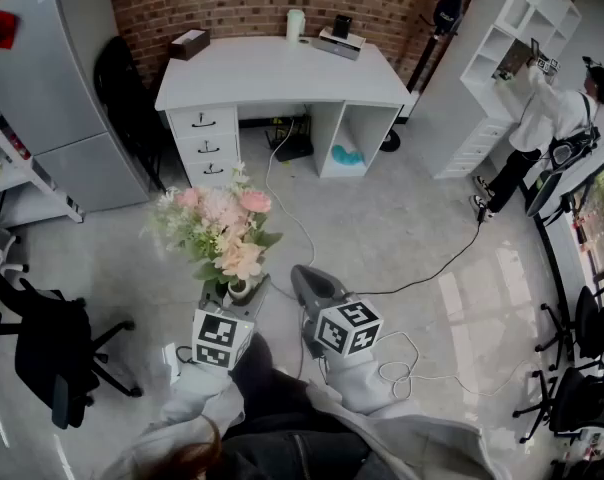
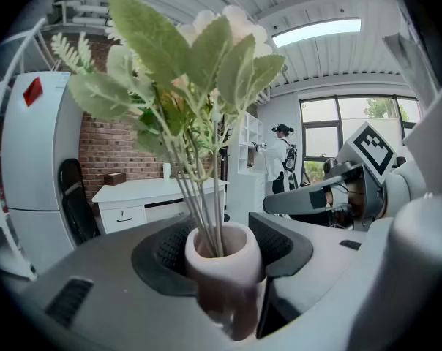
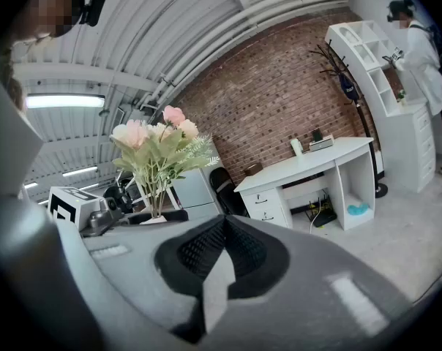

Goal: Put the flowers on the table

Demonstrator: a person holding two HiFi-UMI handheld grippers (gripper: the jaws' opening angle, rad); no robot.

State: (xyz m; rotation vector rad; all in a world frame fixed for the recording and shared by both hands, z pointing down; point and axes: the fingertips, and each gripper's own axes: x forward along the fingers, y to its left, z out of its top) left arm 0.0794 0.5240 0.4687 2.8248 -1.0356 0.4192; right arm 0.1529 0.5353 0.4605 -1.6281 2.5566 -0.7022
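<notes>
A bunch of pink and cream flowers with green leaves stands in a small pale vase. My left gripper is shut on the vase and carries it upright above the floor. In the left gripper view the vase sits between the two dark pads, with the stems rising out of it. My right gripper is beside it on the right, shut and empty; its pads meet. The white table stands ahead by the brick wall, a good way from both grippers.
On the table are a brown box, a white cup and a small device. A grey cabinet and a black office chair stand at the left. A cable crosses the floor. A person stands at white shelves, right.
</notes>
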